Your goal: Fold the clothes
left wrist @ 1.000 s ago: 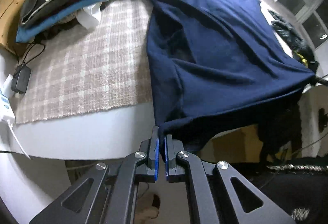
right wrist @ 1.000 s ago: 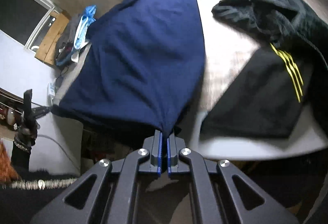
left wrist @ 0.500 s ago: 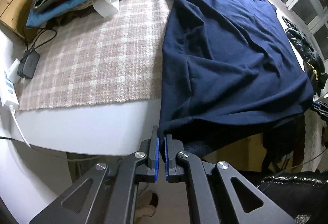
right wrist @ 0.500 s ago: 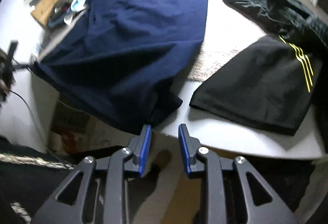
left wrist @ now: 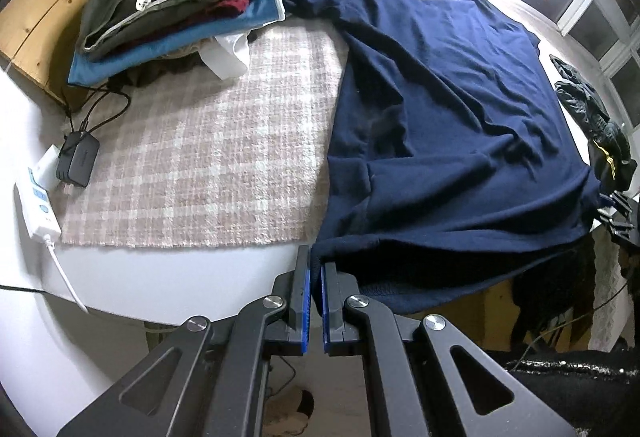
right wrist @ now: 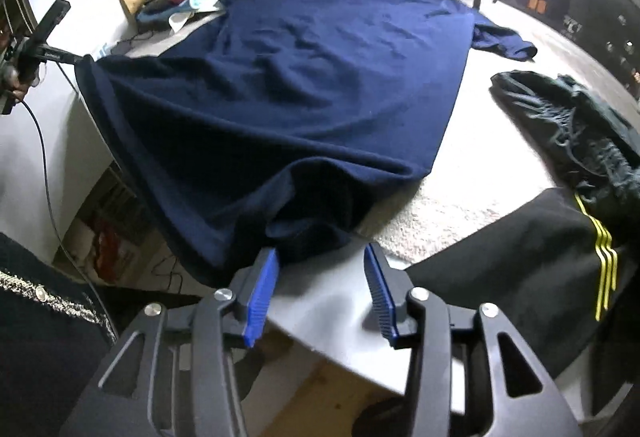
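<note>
The navy shirt [left wrist: 448, 109] hides the table edge beneath its hem; the black garment [right wrist: 516, 269] is cut off at right.

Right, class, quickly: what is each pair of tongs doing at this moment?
Left tongs: closed on the hem of the navy shirt.
Right tongs: opening, pressing nothing; shirt hem lies at the left pad.

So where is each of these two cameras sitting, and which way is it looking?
Left wrist view: sits on the left hand-held gripper, looking down along its fingers at the dark navy cotton T-shirt, whose hem corner it pinches, and the beige checked blanket; a black sleeve shows at the lower right.
Right wrist view: sits on the right hand-held gripper, whose jaws are opening clear of the T-shirt's other hem corner; the black garment with yellow stripes lies to the right; dark clothing shows at the lower left.
Shared: the same T-shirt on the white round table.
</note>
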A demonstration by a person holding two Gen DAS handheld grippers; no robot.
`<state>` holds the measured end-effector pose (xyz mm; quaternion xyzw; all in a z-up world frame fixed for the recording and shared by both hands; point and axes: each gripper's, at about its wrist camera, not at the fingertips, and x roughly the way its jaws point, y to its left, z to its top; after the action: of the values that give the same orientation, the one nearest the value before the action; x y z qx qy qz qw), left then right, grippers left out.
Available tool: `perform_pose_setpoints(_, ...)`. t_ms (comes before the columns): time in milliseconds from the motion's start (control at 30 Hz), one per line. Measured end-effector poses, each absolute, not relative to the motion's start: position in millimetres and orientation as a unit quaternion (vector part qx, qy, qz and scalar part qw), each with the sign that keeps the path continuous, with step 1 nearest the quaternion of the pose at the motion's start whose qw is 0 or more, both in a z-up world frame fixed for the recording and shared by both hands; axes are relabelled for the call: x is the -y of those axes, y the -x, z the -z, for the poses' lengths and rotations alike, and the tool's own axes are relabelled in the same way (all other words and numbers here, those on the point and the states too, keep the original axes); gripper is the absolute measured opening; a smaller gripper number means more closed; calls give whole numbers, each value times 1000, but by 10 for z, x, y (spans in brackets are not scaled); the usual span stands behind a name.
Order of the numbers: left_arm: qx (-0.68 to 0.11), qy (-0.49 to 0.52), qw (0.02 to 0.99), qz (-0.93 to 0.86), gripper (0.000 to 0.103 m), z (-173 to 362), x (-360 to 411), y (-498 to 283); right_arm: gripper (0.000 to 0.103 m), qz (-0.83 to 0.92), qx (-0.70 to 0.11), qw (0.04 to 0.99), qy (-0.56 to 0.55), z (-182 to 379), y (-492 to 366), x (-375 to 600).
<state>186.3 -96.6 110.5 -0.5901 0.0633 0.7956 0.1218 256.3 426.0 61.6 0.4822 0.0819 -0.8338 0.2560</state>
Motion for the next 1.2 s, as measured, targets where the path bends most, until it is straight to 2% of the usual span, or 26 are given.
perform_pose_setpoints(233, -69, 590, 133, -794, 3, -1126, 979, -1867, 43, 800, 15, 311, -512, -669, -2538, -4449)
perform_pose_setpoints(333, -67, 589, 135, -794, 3, -1127, 980, -1867, 43, 807, 61, 301, -505, -772, -2568, -4642)
perform_pose_setpoints(467, -73, 590, 137, -793, 3, -1096, 951, -1870, 41, 815, 71, 261, -512, -681, -2445, -4742)
perform_pose_setpoints(600, -75, 593, 138, -790, 3, -1058, 944, -1862, 41, 805, 57, 267, -527, -538, -2339, -4604)
perform_pose_setpoints(633, -76, 593, 138, -790, 3, -1050, 945, -1862, 37, 802, 55, 272, -529, -511, -2329, -4568)
perform_pose_setpoints(700, -78, 594, 139, -789, 3, -1038, 940, -1877, 3, 800, 54, 276, -531, -488, -2323, -4507)
perform_pose_setpoints(867, -80, 589, 146, -791, 3, -1051, 926, -1954, 3, 826, 61, 252, -500, -736, -2531, -4631)
perform_pose_setpoints(1033, -75, 589, 157, -789, 3, -1013, 908, -2039, 2, 850, 127, 217, -463, -1149, -2962, -5068)
perform_pose_setpoints(1100, -77, 592, 154, -787, 3, -957, 898, -2050, 2, 857, 129, 195, -459, -1185, -3045, -5146)
perform_pose_setpoints(1200, -70, 596, 161, -784, 3, -883, 869, -2091, 2, 838, 148, 170, -497, -943, -3118, -5113)
